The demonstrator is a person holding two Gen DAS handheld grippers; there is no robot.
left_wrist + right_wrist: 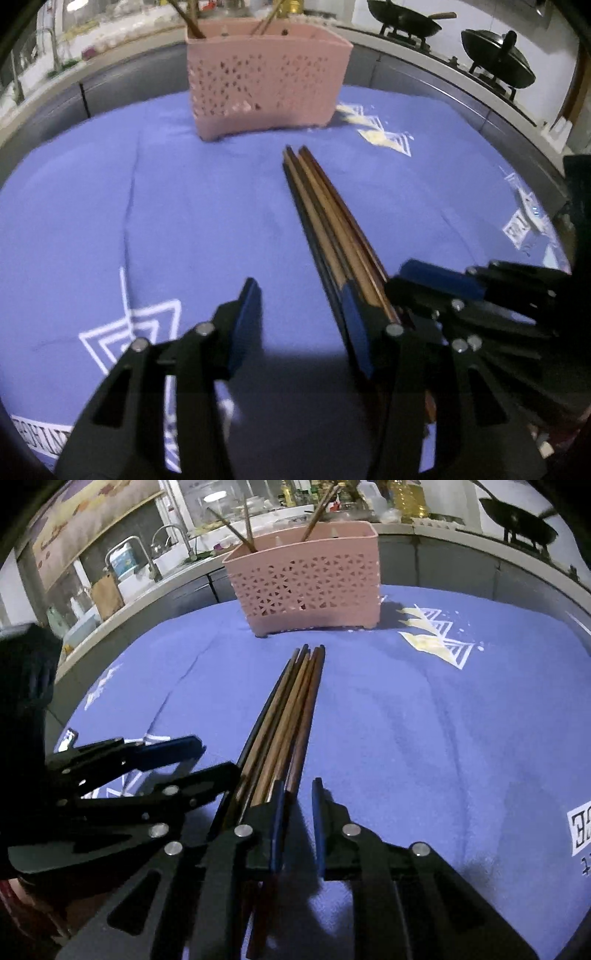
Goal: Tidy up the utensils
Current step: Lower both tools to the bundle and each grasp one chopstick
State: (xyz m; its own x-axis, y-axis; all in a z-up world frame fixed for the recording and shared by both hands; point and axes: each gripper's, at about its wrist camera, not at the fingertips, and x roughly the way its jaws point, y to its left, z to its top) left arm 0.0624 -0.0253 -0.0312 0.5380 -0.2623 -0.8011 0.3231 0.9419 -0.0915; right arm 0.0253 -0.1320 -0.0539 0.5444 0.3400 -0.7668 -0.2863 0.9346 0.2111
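Note:
A bundle of several brown and dark chopsticks (332, 221) (291, 709) lies on the blue cloth, tips pointing at a pink perforated utensil basket (269, 85) (310, 587) that holds a few upright chopsticks. My left gripper (301, 328) is open with only cloth between its fingers. The bundle runs along the outer side of its right finger (356, 332). My right gripper (297, 812) shows a narrow gap with nothing in it, and the bundle passes beside and under its left finger (275, 823). The chopsticks sit between the two grippers.
The blue tablecloth (147, 203) with white printed patterns covers the table. Behind it runs a grey counter with two dark woks (406, 22) on a stove at the right and a sink faucet (136, 554) at the left. Bottles stand behind the basket.

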